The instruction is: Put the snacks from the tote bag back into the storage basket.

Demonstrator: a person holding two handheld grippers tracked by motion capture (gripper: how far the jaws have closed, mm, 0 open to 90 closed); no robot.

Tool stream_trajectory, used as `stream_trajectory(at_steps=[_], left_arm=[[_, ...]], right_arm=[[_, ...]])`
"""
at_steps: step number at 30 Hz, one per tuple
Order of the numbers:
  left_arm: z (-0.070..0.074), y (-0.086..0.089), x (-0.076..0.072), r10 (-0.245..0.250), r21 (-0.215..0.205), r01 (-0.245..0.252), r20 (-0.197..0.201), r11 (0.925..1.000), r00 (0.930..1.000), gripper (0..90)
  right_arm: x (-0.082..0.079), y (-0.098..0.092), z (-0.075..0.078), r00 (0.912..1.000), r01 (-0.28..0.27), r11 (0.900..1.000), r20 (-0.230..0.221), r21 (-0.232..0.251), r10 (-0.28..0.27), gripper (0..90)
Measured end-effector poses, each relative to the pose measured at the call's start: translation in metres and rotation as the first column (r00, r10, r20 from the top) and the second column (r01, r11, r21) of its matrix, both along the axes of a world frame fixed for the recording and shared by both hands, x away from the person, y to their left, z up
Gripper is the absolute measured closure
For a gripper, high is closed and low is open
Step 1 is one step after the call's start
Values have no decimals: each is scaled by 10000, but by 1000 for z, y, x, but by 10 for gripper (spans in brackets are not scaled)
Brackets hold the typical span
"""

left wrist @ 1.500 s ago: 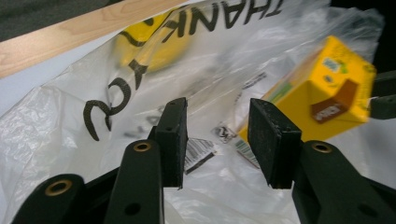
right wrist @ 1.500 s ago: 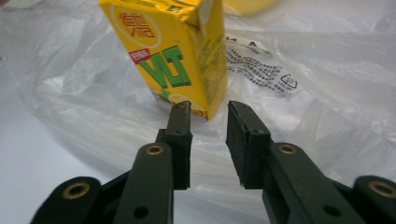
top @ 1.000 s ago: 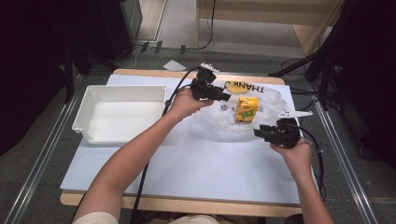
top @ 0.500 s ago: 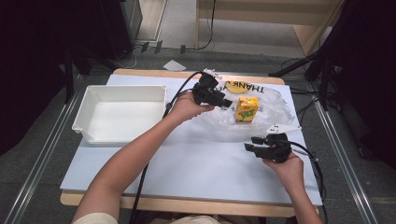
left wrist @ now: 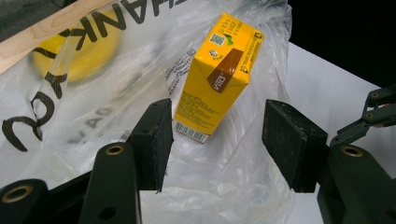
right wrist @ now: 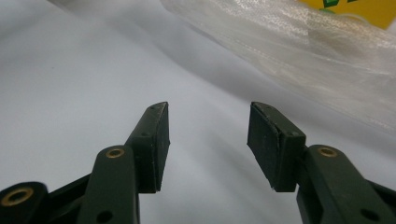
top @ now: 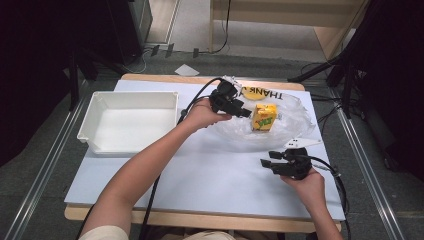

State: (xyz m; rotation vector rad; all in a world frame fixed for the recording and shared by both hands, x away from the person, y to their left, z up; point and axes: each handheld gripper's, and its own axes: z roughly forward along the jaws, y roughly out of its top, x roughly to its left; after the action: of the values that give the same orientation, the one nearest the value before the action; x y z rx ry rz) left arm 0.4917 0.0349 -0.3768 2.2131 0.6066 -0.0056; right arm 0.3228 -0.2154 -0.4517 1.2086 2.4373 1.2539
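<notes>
A yellow drink carton [top: 264, 117] [left wrist: 219, 70] stands upright amid a clear plastic bag [top: 295, 117] [left wrist: 93, 93] printed with black letters and a yellow disc. Whether it is inside the bag or on it I cannot tell. My left gripper [top: 246, 111] [left wrist: 217, 140] points at the carton from its left. Its jaws have just been opening and are open, the carton just beyond the pads and untouched. My right gripper [top: 267, 162] [right wrist: 208, 144] hovers low over the bare table in front of the bag [right wrist: 303, 56]. Its jaws have also just been opening and hold nothing.
A white tray [top: 100, 107] with nothing in it sits on the left part of the white table top [top: 200, 175]. Black cables trail from both grippers. Metal rails run along both table sides, and dark equipment stands beyond the far edge.
My right hand has come away from the bag, toward the near edge and a little left, and its jaws have spread. The left gripper stays by the carton with wider jaws.
</notes>
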Motion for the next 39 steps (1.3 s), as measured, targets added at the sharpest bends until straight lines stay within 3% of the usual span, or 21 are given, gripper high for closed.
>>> stream_trajectory(at_steps=[8,18,33,39], left_arm=[[-3,-13,10,-787,320,778,260,9965,9966,407],[-13,-23,19,-1489,60,1488,476,9889,9877,358],[-26,-36,26,-1701,211,1695,299,9853,9850,357],[-28,-47,29,-1845,496,1828,316,9819,9823,362]], right_arm=[[1,0,-3,10000,-33,10000,-31,-9,33,491],[-1,0,-4,9999,-61,10000,-83,56,61,486],[-3,-2,-6,9999,12,10000,-170,12,-12,484],[-3,-3,-7,9999,18,10000,-168,-39,-19,484]])
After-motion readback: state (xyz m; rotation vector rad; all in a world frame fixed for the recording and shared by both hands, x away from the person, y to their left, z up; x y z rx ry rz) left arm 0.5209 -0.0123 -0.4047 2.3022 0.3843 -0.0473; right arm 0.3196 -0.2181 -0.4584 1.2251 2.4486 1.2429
